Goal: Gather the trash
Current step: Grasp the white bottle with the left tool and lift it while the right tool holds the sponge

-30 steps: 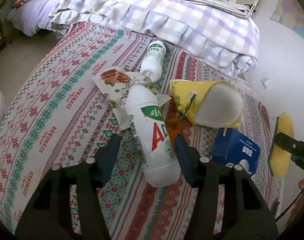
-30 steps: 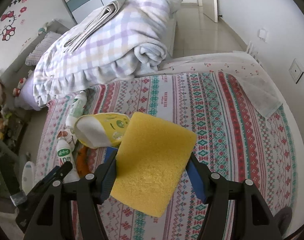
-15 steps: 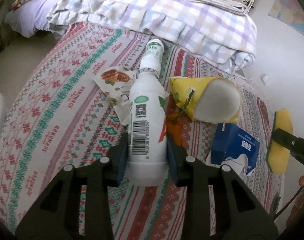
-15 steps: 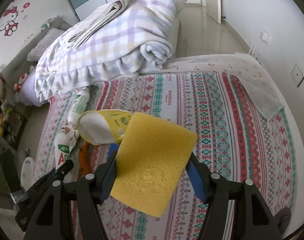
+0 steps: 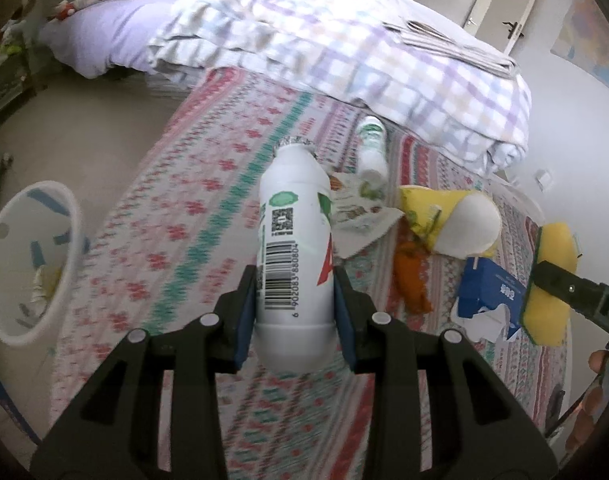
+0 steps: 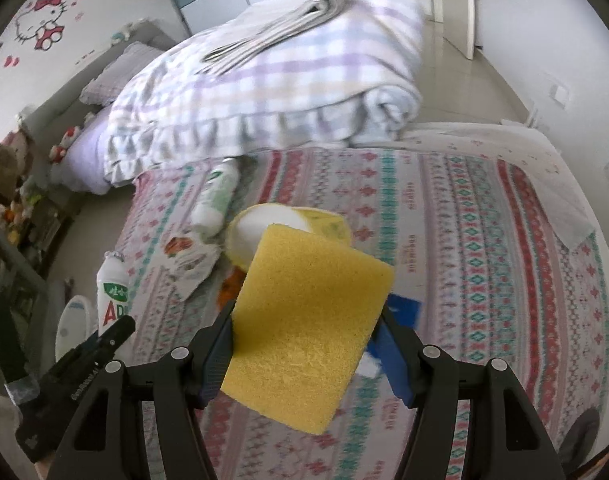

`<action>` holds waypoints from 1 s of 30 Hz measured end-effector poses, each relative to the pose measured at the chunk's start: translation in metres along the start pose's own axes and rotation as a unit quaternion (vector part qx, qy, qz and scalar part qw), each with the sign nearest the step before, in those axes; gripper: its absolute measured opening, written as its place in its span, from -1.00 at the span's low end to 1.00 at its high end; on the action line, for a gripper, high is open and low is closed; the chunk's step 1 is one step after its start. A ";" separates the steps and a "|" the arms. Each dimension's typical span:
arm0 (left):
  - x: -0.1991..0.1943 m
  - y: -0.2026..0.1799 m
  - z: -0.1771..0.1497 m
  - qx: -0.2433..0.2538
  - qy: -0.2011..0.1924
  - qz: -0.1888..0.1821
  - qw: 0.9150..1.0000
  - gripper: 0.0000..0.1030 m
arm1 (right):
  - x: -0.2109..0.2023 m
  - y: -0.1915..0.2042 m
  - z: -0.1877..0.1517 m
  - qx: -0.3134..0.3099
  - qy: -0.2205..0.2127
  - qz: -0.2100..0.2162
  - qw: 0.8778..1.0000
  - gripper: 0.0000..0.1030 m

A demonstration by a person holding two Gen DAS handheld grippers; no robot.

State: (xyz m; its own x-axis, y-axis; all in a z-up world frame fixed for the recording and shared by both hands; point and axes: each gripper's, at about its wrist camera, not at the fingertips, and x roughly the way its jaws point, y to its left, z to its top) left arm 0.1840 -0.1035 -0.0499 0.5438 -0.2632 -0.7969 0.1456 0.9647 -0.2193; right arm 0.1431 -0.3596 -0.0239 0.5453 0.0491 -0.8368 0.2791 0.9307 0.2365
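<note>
My left gripper [image 5: 294, 312] is shut on a white plastic bottle [image 5: 294, 240] with a barcode and red letters, held above the patterned bedspread [image 5: 192, 240]; it also shows in the right wrist view [image 6: 111, 294]. My right gripper [image 6: 304, 340] is shut on a yellow sponge [image 6: 304, 312], seen at the right in the left wrist view [image 5: 550, 280]. On the bed lie a second small bottle [image 5: 372, 148], a printed wrapper [image 5: 360, 208], a yellow paper cup [image 5: 452, 216], an orange scrap [image 5: 412, 280] and a torn blue carton [image 5: 488, 300].
A white waste basket [image 5: 28, 260] with some trash stands on the floor left of the bed. A folded checked blanket [image 5: 344, 60] with newspapers on top lies at the far end of the bed. A wall is at the right.
My left gripper closed on the white bottle, lifted it off the bed and swung left, bringing the waste basket into view. The right gripper holds the sponge as before.
</note>
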 end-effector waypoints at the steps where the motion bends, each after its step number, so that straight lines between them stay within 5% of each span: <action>1: -0.003 0.005 0.000 -0.001 -0.002 0.002 1.000 -0.27 | 0.001 0.006 -0.001 -0.004 0.000 0.002 1.000 0.28; 30: -0.057 0.150 0.000 -0.071 -0.018 0.067 0.995 -0.27 | 0.044 0.171 -0.035 -0.096 0.029 0.046 0.994 0.28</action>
State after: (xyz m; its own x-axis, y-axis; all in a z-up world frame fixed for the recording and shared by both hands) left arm 0.1746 0.0559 -0.0376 0.5808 -0.1302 -0.8036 -0.0464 0.9802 -0.1924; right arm 0.1875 -0.1860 -0.0379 0.5139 0.1525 -0.8442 0.0707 0.9732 0.2189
